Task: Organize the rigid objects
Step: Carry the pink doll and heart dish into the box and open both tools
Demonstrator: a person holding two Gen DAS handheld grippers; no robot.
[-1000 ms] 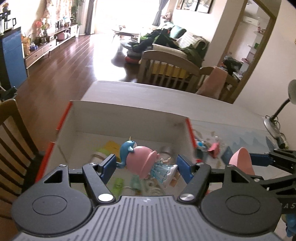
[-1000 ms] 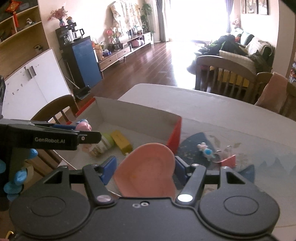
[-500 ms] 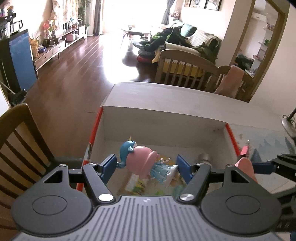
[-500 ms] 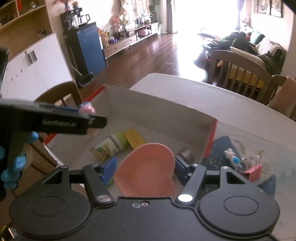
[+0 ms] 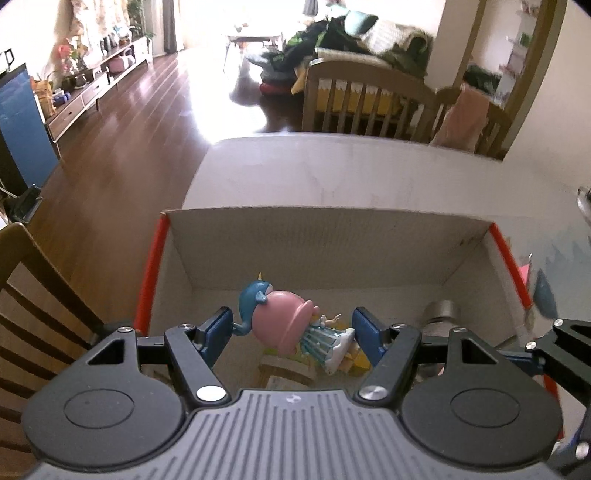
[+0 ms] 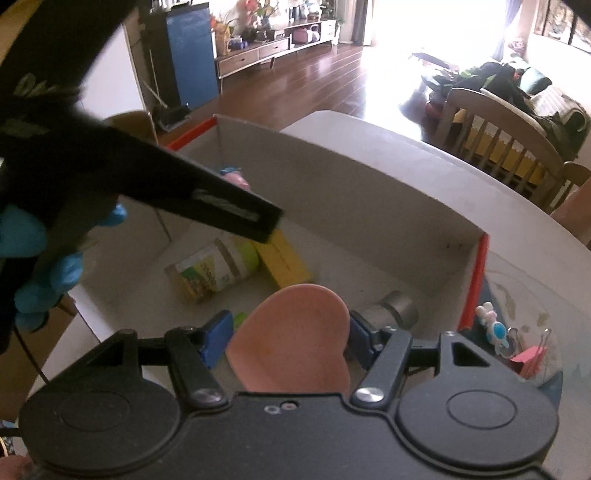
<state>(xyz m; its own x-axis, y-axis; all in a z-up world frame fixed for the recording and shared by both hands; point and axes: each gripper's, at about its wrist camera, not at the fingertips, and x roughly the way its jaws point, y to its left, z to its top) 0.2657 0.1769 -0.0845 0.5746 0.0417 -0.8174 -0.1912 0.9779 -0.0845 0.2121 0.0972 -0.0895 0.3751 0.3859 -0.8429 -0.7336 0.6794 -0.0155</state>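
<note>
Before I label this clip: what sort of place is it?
Most likely a home's living and dining room: a sofa piled with clothes, a low TV cabinet on hardwood floor, and wooden dining chairs at the table.

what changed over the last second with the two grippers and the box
Both grippers came forward and down over the cardboard box, which now fills both views. Unchanged: the left gripper stays clamped on the pink and blue toy figure, the right gripper on the pink heart-shaped piece. Nothing released.
</note>
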